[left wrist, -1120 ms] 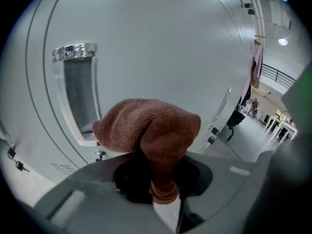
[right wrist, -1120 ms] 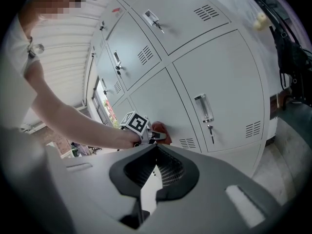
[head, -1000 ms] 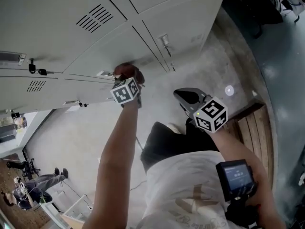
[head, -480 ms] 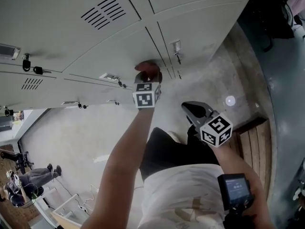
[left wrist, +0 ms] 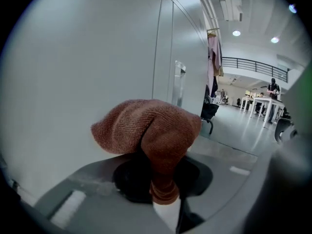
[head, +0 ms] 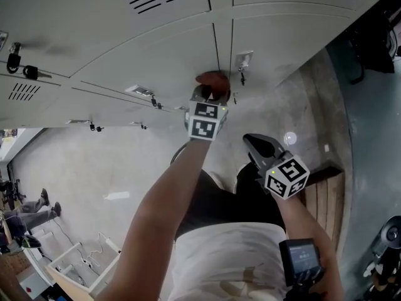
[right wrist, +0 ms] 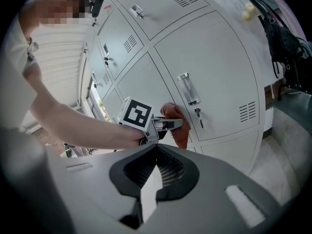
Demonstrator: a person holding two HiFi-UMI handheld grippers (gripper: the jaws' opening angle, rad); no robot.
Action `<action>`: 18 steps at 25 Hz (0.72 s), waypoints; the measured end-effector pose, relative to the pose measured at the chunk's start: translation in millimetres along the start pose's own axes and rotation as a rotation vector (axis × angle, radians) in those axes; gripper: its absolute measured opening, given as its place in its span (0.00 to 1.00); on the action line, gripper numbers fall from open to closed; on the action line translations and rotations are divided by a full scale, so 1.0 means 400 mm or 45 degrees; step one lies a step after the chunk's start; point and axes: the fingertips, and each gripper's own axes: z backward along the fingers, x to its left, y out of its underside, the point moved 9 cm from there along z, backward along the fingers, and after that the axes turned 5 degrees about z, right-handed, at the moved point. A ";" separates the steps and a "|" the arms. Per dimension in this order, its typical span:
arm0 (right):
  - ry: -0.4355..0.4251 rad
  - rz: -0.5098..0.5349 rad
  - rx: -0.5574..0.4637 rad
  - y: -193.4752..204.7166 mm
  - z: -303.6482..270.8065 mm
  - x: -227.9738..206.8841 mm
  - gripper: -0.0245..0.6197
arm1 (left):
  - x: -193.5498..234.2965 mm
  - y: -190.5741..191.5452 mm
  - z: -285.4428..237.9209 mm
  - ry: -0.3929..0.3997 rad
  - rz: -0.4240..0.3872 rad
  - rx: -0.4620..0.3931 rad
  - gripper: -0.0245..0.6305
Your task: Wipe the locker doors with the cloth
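Observation:
A rust-brown knitted cloth [head: 212, 80] is pinched in my left gripper [head: 212, 93], which is shut on it and presses it against a grey locker door [head: 156, 61] beside the seam between two doors. The left gripper view has the cloth [left wrist: 148, 130] bunched over the jaws, touching the door [left wrist: 87, 67]. My right gripper [head: 258, 144] hangs lower and to the right, away from the lockers, jaws shut with nothing in them. From the right gripper view, the left gripper [right wrist: 163, 125] and cloth [right wrist: 178, 126] sit by a door's handle and key [right wrist: 189, 94].
Grey lockers [head: 294, 24] with vents, label holders and keys fill the top. A padlock [head: 14, 58] hangs at the far left. Concrete floor [head: 94, 168] lies below, a wooden bench [head: 322, 190] at the right, a white rack [head: 75, 265] at the lower left. A phone [head: 299, 261] is strapped to the right forearm.
My left gripper has carried the cloth rightward along the locker door toward the seam and keyed handle. The head view has swung right. The right gripper has stayed low and shut.

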 end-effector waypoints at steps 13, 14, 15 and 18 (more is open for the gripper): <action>-0.044 -0.001 0.071 0.040 -0.049 0.014 0.05 | 0.108 0.075 0.059 -0.164 0.088 0.008 0.17; -0.049 -0.003 0.075 0.042 -0.053 0.018 0.05 | 0.121 0.084 0.069 -0.188 0.118 0.014 0.17; -0.054 -0.006 0.078 0.043 -0.056 0.022 0.05 | 0.134 0.092 0.081 -0.211 0.145 0.022 0.17; -0.072 -0.024 0.077 0.040 -0.061 0.032 0.05 | 0.178 0.119 0.121 -0.281 0.256 0.026 0.17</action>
